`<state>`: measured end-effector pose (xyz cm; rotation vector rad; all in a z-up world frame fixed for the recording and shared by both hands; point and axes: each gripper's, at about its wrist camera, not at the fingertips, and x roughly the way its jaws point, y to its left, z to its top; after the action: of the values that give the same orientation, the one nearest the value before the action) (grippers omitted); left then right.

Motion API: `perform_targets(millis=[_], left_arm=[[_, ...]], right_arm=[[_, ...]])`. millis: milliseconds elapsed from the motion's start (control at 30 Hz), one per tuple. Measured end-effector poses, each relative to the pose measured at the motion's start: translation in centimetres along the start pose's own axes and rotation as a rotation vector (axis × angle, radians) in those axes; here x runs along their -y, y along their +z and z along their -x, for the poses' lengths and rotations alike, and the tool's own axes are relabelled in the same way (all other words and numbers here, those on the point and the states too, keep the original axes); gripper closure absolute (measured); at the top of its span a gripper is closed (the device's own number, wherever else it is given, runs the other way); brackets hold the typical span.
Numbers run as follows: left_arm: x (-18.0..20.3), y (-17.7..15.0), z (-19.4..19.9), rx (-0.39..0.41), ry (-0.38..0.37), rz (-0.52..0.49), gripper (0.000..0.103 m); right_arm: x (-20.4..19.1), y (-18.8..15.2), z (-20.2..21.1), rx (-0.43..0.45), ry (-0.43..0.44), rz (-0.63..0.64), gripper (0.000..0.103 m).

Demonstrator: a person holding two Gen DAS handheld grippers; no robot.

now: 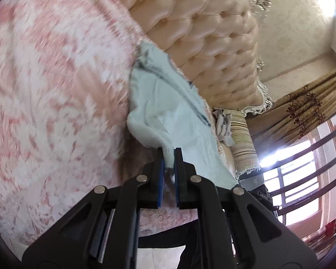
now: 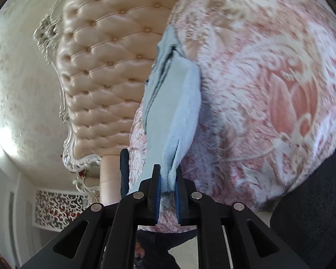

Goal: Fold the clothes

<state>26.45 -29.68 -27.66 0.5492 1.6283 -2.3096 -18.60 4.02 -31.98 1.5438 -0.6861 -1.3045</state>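
Both grippers are pinching the same pale blue-green garment (image 1: 168, 112), one piece of clothing, two grips. Left gripper (image 1: 169, 154) has its pads nearly together on a lower edge of the cloth; right gripper (image 2: 168, 174) is clamped on a bunched edge with a bit of fabric poking through between the pads. The garment runs straight ahead of each gripper, long axis along the fingers toward the tufted headboard (image 1: 201, 33), its far end lying on the pink-and-white patterned bedspread (image 1: 51, 78). Near ends are lifted off the bed, so it hangs in a shallow sling between the grips and the bed. It looks already doubled at least once: a dark seam line and layered edges show near the far end in the right wrist view (image 2: 168, 67). Neither gripper is clearly nearer; both sit at the near edge, one per corner as far as I can judge. Judgement: mid-fold, with the near edge likely to be carried toward the headboard end or pulled taut, can't settle which. Motion blur on the bedspread. Count: one garment, two grippers, one striped pillow (image 1: 242, 139) and a crumpled grey cloth (image 1: 222, 123) by the headboard.
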Motion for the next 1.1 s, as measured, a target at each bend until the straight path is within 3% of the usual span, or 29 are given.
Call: perform_targets(millis=[133,400,767,1000,1067,1100], left_arm=[[-0.5,0.1,0.2,0.011,-0.009,0.013,0.094],[-2.7,-0.4,-0.1,0.012,-0.011,0.066,0.094],[-2.7,-0.8,0.0,0.002,-0.013,0.059,0.094],[-2.9,-1.0,-0.4,-0.015,0.018,0.063,0.093],[-3.2,-1.1,-0.6,-0.022,0.029,0.077,0.090],[-3.4,-1.1,-0.6,-0.026,0.031,0.087,0.083]], right_arm=[[0.5,0.1,-0.2,0.007,0.057,-0.038,0.093],[1.3,0.3,0.2,0.031,0.077,-0.083,0.093],[2.1,-0.7,0.9,0.018,0.016,-0.082,0.093],[2.7,-0.7,0.6,0.005,-0.080,-0.081,0.074],[2.9,-0.7,0.3,0.002,-0.078,-0.089,0.069],[2.9,-0.7,0.0,-0.003,-0.086,-0.084,0.067]])
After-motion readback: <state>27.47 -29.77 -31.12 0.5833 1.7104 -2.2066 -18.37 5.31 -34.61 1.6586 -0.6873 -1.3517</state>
